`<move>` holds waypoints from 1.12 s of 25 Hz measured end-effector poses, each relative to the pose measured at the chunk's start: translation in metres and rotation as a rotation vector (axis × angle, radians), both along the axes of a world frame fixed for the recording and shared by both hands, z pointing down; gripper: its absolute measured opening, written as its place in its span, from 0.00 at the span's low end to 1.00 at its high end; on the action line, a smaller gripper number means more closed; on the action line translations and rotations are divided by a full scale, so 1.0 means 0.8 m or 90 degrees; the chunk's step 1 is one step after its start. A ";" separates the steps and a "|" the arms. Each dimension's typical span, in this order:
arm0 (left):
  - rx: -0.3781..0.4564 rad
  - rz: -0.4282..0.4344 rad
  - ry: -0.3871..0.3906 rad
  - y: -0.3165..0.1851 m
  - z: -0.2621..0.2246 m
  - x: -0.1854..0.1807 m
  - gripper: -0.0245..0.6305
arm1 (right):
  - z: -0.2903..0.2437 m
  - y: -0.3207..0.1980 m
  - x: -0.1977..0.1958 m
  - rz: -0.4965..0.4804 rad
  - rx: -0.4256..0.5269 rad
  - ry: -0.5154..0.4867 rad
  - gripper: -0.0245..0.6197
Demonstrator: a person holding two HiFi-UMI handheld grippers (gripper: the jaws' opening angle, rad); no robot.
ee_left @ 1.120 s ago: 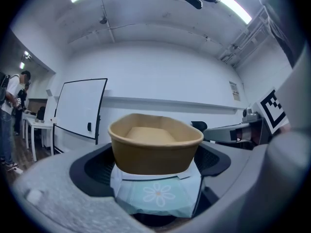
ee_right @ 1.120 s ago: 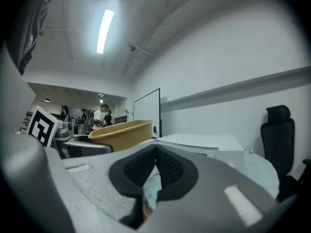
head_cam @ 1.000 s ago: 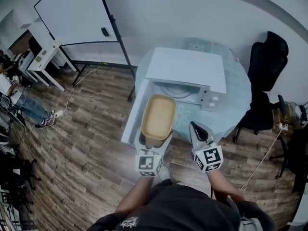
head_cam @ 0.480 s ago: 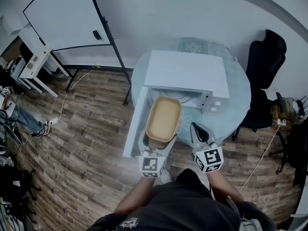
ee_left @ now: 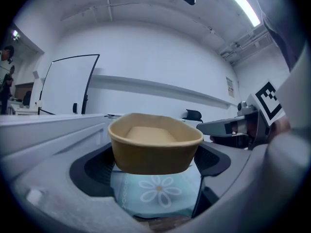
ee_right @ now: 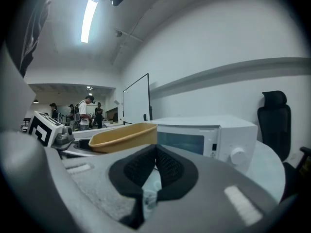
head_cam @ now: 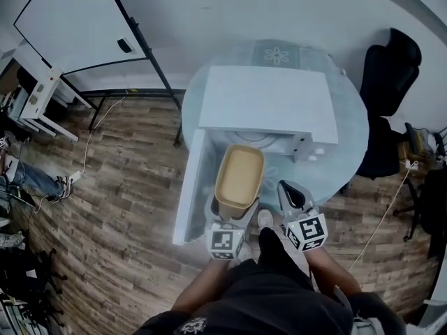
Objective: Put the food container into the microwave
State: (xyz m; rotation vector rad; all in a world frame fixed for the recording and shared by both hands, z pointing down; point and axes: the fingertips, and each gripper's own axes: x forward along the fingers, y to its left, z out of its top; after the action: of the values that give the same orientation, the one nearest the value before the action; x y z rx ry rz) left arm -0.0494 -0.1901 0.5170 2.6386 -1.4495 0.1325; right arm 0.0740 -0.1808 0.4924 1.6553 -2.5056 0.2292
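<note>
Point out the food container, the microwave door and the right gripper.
food container (head_cam: 239, 176): head view, middle of its tan inside
microwave door (head_cam: 190, 187): head view, middle of open panel
right gripper (head_cam: 283, 185): head view, tip of its shut jaws

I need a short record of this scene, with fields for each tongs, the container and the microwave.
left tongs: shut on near end of the food container
right tongs: shut, empty, beside it
food container: tan, open-topped, held in air before the microwave
microwave: white, on round table, door swung open
</note>
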 end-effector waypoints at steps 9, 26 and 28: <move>-0.050 -0.011 -0.005 -0.040 0.067 0.020 0.83 | 0.050 -0.058 0.003 -0.019 -0.008 0.039 0.04; -0.100 -0.046 -0.011 -0.131 0.138 0.043 0.83 | 0.115 -0.135 0.028 0.005 -0.026 0.018 0.04; -0.099 -0.053 -0.014 -0.145 0.143 0.043 0.83 | 0.124 -0.143 0.032 0.009 -0.033 0.015 0.04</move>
State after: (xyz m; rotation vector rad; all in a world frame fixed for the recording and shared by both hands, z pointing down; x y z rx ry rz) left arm -0.0151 -0.3063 0.6315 2.4576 -1.4894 0.2561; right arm 0.0999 -0.2949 0.5920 1.6462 -2.4513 0.2727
